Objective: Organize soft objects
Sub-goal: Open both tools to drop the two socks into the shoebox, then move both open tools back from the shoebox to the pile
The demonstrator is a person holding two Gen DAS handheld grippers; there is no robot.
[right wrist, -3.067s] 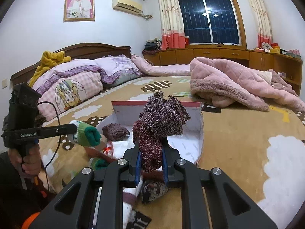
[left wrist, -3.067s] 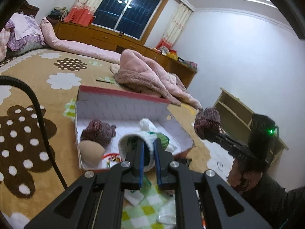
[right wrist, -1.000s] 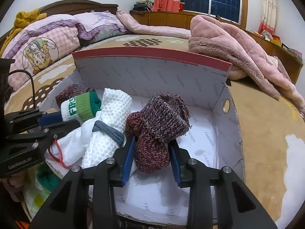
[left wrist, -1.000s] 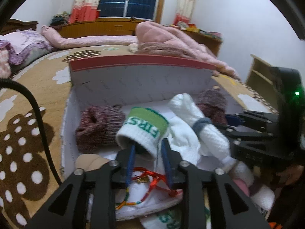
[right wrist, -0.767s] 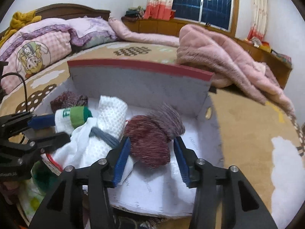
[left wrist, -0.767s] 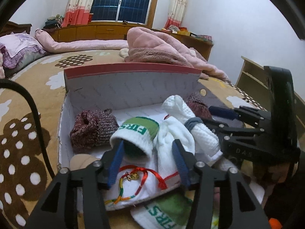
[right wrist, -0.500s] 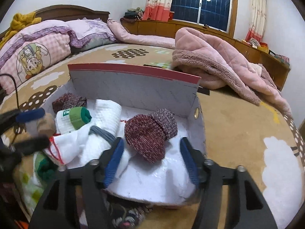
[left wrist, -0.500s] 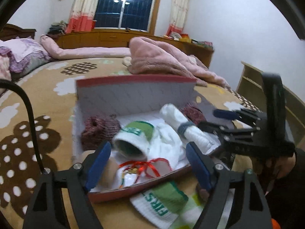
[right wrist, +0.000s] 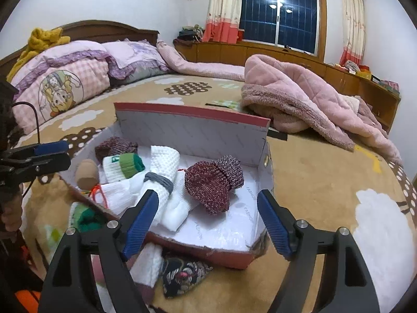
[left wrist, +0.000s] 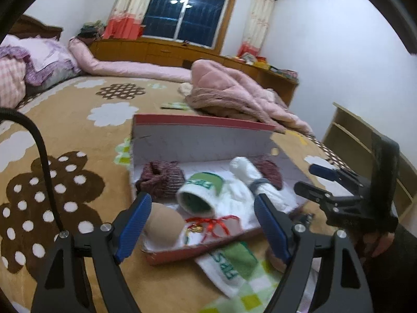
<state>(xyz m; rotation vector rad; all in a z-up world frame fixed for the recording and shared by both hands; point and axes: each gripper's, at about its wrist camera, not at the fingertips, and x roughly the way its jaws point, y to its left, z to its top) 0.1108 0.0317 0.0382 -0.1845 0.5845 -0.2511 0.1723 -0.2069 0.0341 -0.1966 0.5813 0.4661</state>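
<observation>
Hovering with blue-padded jaws spread wide and empty after just opening, the left gripper (left wrist: 202,221) looks down on the red-rimmed cardboard box (left wrist: 203,124) on the tan bedspread. Ahead of it lies the white rolled sock with a green cuff (left wrist: 199,193), its open mouth facing the gripper, its long axis running away toward the box's back wall. Farther right, the right gripper (right wrist: 208,221), likewise gaping and empty, its jaws just opened, faces the maroon knitted sock bundle (right wrist: 213,182) resting on the box floor just ahead. A second green-cuffed white sock (left wrist: 229,263) lies outside the box, below the left gripper and likely nearer to it.
</observation>
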